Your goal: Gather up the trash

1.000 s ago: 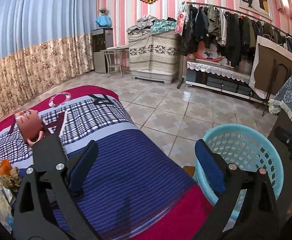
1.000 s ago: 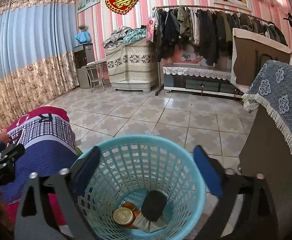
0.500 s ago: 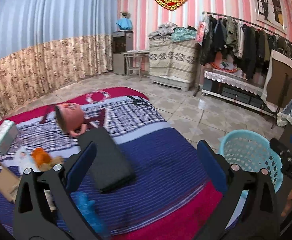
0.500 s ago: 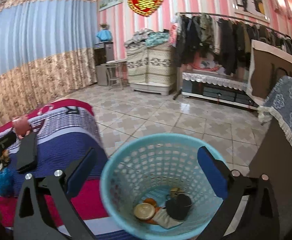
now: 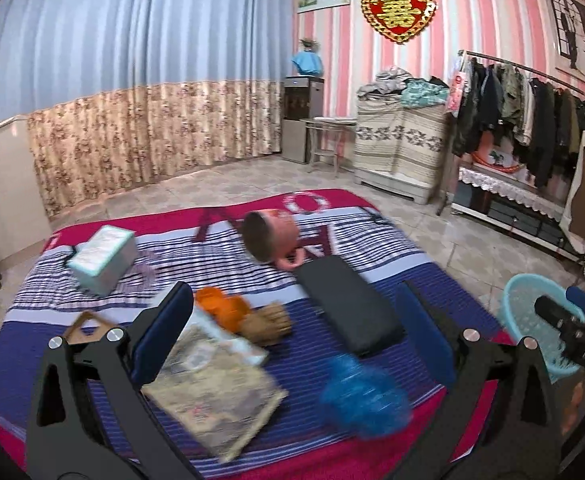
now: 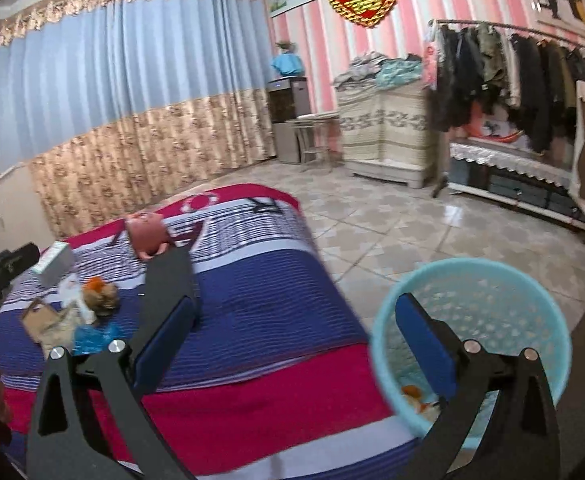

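With both the left hand-held gripper [image 5: 292,336] and right hand-held gripper [image 6: 296,344] spread wide and empty, the crumpled blue wrapper [image 5: 366,396] at lower centre of the bed [image 5: 372,256] could slip from a loose pinch short of the basket [image 6: 472,276] at lower right.

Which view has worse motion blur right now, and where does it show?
Left wrist: heavier blur near the lens, smearing the blue wrapper and paper packet; far wall stays fairly sharp. Right wrist: milder smear across the bed edge and turquoise basket. Both: strong fisheye bending, dark corner vignetting.
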`<state>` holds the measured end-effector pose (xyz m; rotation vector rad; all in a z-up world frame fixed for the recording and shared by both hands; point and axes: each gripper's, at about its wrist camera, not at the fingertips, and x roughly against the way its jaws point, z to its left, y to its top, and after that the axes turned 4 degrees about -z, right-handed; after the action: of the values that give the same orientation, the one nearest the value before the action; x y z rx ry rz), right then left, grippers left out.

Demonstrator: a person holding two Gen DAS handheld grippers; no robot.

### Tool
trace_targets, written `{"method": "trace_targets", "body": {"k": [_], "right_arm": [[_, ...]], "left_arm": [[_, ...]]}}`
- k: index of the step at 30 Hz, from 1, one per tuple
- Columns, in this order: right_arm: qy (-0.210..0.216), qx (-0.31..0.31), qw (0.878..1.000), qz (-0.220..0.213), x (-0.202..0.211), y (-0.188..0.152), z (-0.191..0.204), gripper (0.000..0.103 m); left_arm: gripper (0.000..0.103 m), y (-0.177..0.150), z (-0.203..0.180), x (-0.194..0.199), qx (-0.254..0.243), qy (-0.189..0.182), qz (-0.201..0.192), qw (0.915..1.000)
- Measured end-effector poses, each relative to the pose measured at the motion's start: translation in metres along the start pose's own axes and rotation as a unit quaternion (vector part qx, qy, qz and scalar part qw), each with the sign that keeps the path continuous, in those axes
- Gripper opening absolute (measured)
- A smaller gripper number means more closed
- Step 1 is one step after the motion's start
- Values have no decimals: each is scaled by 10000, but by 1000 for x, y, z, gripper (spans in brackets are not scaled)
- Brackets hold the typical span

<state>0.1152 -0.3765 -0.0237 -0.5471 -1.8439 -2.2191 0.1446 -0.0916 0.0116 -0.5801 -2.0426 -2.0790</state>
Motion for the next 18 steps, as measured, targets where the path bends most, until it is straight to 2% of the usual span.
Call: {"method": "trace_targets", "body": {"k": [6,12,14,16,18], "right_arm": [[56,404,9992,53,-5,-8,33,99],[89,314,9992,220,-15,-12,38,99],[155,354,9987,333,-20,-14,43,99],[461,465,9966,492,-26,-17,53,99],[588,561,9954,506,-27,-20,63,98]], "left_arm": [[97,-25,50,8,5,297,252,9992],[97,-52,94,9,72,604,597,9964],[97,-56,109,6,267,715,700,9946],[97,-58,119,3,414,840,757,9927],[97,-60,128,1,477,943,790,9913]]}}
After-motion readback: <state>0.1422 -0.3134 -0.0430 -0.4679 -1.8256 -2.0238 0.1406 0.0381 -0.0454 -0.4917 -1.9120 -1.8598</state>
